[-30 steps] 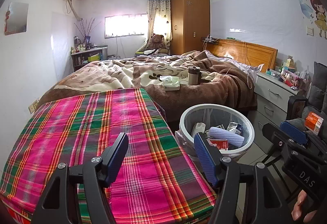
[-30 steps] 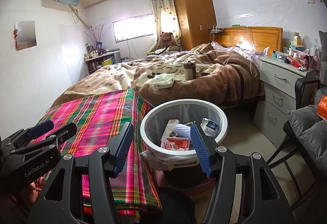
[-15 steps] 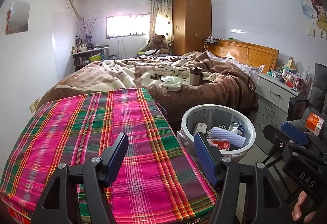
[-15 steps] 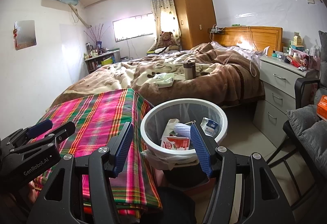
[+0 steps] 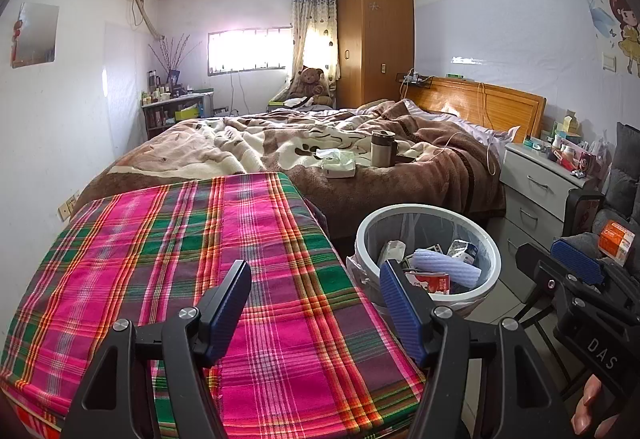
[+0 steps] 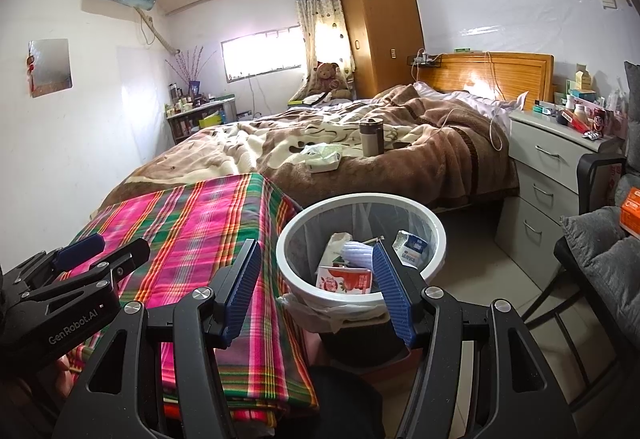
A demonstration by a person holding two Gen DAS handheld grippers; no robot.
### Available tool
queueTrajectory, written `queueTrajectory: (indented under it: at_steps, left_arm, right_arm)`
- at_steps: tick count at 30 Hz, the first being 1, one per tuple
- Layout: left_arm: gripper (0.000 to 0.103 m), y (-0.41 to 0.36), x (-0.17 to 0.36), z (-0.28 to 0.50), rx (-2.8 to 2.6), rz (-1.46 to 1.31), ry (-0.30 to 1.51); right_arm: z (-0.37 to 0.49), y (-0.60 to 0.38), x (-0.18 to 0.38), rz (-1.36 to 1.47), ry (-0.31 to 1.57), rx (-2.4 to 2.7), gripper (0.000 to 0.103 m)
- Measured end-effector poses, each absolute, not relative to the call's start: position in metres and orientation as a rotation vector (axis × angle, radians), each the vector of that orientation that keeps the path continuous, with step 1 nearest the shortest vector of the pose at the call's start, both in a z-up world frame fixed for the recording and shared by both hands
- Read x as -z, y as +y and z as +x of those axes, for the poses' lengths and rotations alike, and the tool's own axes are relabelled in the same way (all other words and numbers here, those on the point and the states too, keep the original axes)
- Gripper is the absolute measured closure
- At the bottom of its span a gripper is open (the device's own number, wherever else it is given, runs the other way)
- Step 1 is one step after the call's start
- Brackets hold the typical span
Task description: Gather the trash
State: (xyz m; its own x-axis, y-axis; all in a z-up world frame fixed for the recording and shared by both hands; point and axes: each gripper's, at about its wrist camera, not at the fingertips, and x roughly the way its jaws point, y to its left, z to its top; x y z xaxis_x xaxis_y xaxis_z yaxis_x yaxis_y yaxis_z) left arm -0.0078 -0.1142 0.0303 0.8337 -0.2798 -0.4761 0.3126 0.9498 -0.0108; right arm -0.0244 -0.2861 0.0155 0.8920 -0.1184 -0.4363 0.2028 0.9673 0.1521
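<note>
Left gripper (image 5: 314, 303): jaws spread wide, nothing between them. It hangs above the near right part of the tabletop (image 5: 168, 263), which is covered by a pink, green and orange plaid cloth (image 5: 280, 339). Its right finger sits over the cloth's right edge, in line with the trash bin.

Right gripper (image 6: 316, 285): jaws likewise wide apart and holding nothing. It is aimed at the trash bin (image 6: 434, 227), with its right finger overlapping the bin's mouth in the right wrist view and its left finger over the cloth edge.

Trash bin: round, white-rimmed, lined with a thin plastic bag, standing on the floor just beside the tabletop's right side, between it and the bed (image 5: 400, 175). Contents visible: a red-and-white carton (image 6: 345, 279), a pale ribbed foam sleeve (image 5: 446, 266), a small blue-and-white carton (image 6: 412, 245) and crumpled white paper (image 5: 392, 249).

On the bed's brown blanket: a tissue pack (image 5: 338, 163) and a dark tumbler (image 5: 382, 147), close together, well apart from the bin.

A grey drawer unit (image 5: 536, 191) stands beside the bed, its top crowded with small items.
</note>
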Motion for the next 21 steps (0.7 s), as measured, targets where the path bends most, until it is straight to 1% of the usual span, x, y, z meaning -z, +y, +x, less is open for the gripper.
queueTrajectory:
  at_steps: [21]
  left_arm:
    - [0.037, -0.1156, -0.0299, -0.0075, 0.307, 0.061, 0.495]
  right_arm:
    - [-0.0230, -0.2867, -0.0142, 0.196, 0.445, 0.166, 0.043]
